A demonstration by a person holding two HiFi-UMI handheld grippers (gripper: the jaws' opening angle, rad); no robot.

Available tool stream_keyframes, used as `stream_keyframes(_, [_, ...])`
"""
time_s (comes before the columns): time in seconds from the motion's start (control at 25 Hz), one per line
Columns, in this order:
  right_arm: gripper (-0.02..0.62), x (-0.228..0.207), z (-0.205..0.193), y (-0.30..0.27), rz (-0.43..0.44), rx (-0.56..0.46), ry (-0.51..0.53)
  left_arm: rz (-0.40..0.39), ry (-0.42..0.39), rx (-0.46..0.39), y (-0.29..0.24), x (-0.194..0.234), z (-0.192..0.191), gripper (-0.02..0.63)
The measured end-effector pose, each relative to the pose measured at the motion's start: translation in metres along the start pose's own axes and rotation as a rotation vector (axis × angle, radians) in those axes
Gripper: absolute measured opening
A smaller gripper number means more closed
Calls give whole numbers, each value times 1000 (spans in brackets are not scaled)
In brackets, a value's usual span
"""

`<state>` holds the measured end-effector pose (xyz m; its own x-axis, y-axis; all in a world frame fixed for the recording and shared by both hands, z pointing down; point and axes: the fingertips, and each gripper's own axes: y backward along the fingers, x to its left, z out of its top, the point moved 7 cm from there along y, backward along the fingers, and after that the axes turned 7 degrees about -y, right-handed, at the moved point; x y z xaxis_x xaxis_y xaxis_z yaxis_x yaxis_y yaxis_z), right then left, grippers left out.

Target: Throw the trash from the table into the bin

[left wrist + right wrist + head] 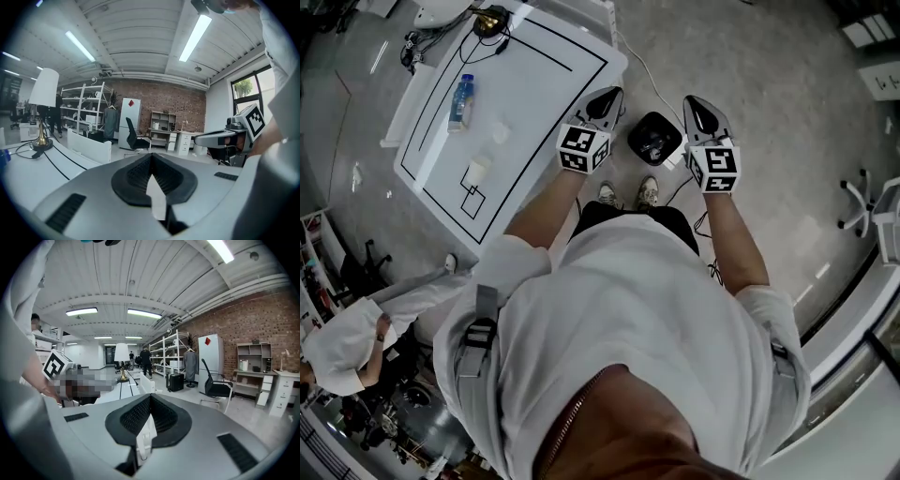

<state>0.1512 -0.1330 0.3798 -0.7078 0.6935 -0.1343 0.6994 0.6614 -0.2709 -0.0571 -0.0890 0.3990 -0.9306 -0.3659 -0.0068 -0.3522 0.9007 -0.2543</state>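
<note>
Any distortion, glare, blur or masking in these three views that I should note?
Head view: evenly lit and sharp, with light streaks reflecting off the glossy floor. Left gripper view: heavy fisheye with black corners; the ceiling strip light is blown out. Right gripper view: same fisheye and dark corners; a mosaic patch sits at left, the rest is sharp.

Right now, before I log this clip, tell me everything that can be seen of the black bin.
The bin shows only in the head view. It is small, black and roundish, with an open top. It stands upright on the grey floor, just ahead of the person's shoes and off the near corner of the white table. Something dark and glinting lies inside, but what it is cannot be made out. Nothing is seen touching the bin except the floor.
</note>
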Motion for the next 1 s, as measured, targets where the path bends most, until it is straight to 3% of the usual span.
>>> stream_keyframes(0.28, [5,11,21,-7,60,-33,19,39,1,-41,15,4,19,9])
stream_keyframes(0.44, [5,21,32,-22,125,-38,39,107,6,-74,29,15,29,9])
stream_keyframes(0.76, [5,69,39,-64,341,-23,79,342,31,-93,86,48,28,9])
stream_keyframes(1.0, [5,160,32,-99,590,20,150,582,69,-97,177,81,5,9])
